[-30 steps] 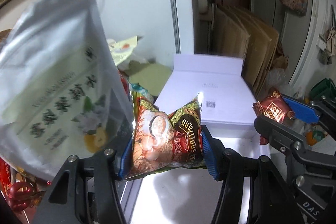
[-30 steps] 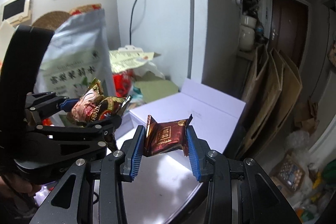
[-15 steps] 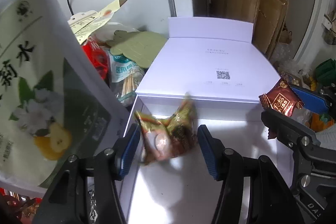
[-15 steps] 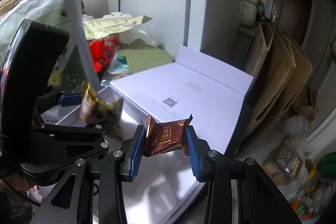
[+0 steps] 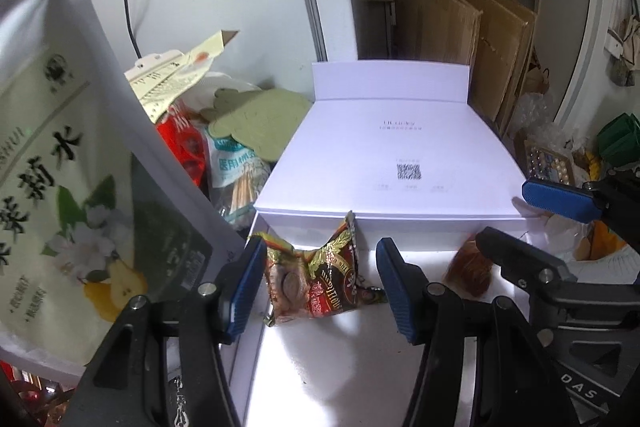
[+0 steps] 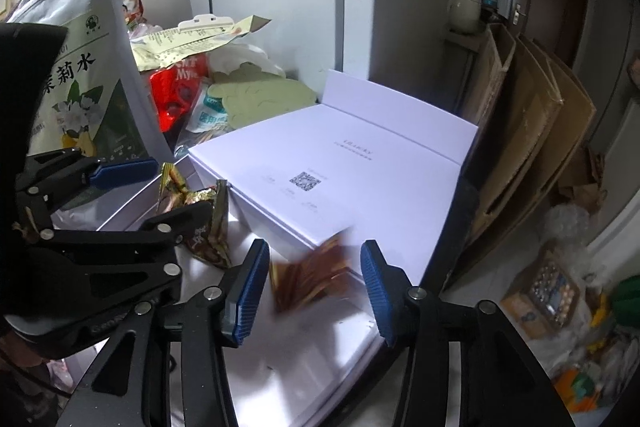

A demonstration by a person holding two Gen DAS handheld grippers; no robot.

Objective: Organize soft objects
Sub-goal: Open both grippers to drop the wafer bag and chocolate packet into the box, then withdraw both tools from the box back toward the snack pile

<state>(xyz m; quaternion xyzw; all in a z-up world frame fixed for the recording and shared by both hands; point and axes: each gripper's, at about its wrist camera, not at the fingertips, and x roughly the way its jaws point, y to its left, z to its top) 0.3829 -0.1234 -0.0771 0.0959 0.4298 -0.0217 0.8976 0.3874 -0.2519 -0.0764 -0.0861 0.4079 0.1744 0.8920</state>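
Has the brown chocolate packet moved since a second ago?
Yes. The brown chocolate packet has dropped from the opening right gripper into the white box.

red-and-gold snack packet [image 5: 316,281], crinkled foil, printed food picture, lies crumpled and tilted on the floor of the open white box [image 5: 320,367], one corner sticking up against the box's far inner wall. second packet, brown-red wrapper [image 6: 316,277], motion-blurred, to its right over the same box floor; contact with the floor unclear.
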